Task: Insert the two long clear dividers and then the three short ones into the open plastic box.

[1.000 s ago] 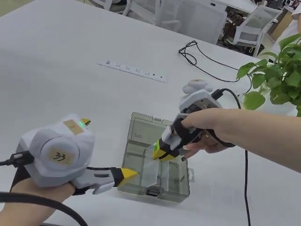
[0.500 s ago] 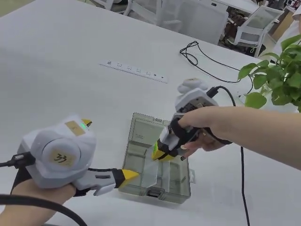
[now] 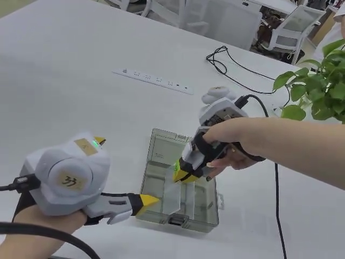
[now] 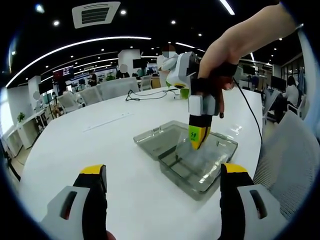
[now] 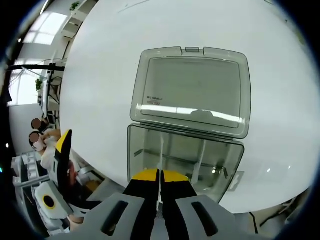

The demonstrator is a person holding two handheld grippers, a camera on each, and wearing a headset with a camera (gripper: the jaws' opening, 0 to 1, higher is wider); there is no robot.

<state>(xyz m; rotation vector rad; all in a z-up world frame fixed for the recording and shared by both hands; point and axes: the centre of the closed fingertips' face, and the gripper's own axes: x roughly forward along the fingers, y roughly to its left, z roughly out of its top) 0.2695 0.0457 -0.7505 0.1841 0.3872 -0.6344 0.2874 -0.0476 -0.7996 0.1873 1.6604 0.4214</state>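
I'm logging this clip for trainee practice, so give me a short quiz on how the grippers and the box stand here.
1. True or false: the right gripper is shut on a clear divider.
2. The left gripper is: A open and empty; B shut and empty; C shut on another part.
3. Fill in: the box lies with its lid ___.
Key: 1 true; 2 A; 3 open.

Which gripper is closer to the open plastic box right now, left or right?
Right. The right gripper is over the box, shut on a clear divider reaching into it. The left gripper is open, off to the side by the box's near corner.
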